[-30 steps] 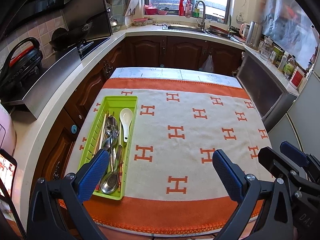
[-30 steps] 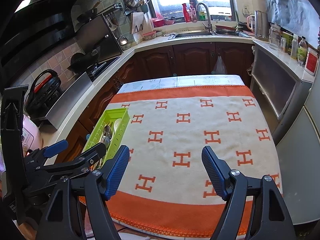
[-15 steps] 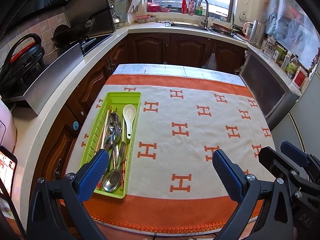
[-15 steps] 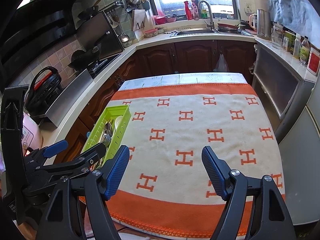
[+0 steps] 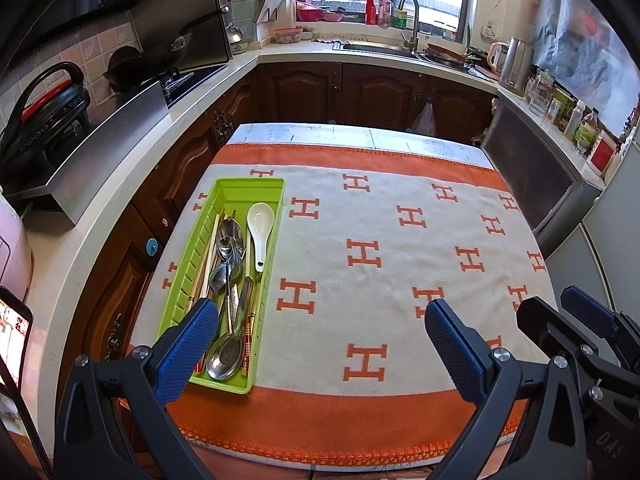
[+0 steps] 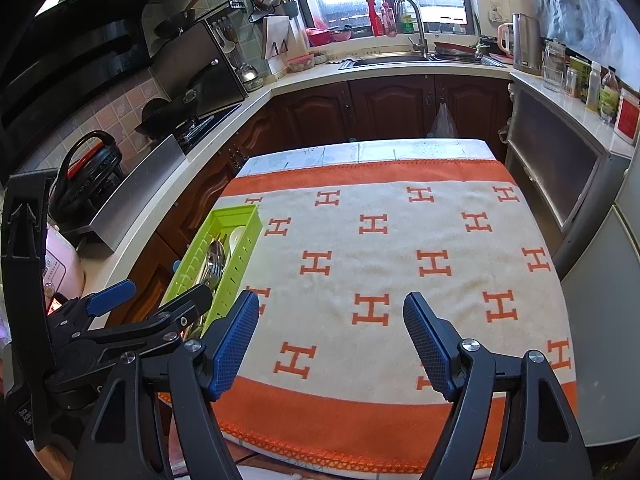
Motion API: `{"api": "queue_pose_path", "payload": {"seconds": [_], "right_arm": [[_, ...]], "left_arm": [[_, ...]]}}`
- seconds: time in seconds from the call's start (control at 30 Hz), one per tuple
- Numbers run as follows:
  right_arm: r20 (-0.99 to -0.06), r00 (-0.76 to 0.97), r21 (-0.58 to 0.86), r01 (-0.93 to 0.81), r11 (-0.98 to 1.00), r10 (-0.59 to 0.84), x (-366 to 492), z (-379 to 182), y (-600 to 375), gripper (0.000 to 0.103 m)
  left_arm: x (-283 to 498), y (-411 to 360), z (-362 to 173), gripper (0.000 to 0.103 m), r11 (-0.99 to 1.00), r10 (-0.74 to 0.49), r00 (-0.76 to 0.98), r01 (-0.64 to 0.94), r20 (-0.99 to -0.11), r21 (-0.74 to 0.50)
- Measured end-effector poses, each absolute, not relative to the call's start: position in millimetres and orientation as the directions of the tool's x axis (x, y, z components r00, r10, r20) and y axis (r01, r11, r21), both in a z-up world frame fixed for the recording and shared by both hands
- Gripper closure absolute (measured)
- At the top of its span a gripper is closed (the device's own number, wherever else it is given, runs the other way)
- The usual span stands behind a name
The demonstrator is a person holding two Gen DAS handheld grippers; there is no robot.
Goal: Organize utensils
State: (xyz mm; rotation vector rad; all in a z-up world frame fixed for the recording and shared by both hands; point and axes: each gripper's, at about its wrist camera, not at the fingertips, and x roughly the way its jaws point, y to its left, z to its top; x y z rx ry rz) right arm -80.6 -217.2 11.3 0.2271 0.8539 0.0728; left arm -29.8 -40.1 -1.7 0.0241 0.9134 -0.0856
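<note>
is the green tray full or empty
Partly full. The green tray holds metal spoons, a white spoon and chopsticks; its far end is bare.

A cloth (image 5: 400,264) covers the table (image 5: 360,134). A tray (image 5: 240,196) lies on the cloth along its left edge, holding spoons (image 5: 230,236) and chopsticks (image 5: 208,256) lengthwise. Counters run left, behind and right of the table; the sink (image 5: 380,49) is behind.
</note>
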Motion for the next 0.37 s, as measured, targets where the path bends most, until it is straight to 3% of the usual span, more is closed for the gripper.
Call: {"api": "queue_pose_path", "payload": {"seconds": [0.37], "right_arm": [[-0.741, 0.652, 0.237, 0.03, 0.971, 0.16, -83.1, 3.3, -217.2, 0.027]], "left_arm": [[-30.0, -42.2, -3.7, 0.001, 0.996, -0.061, 0.602, 0.083, -0.796, -0.013]]}}
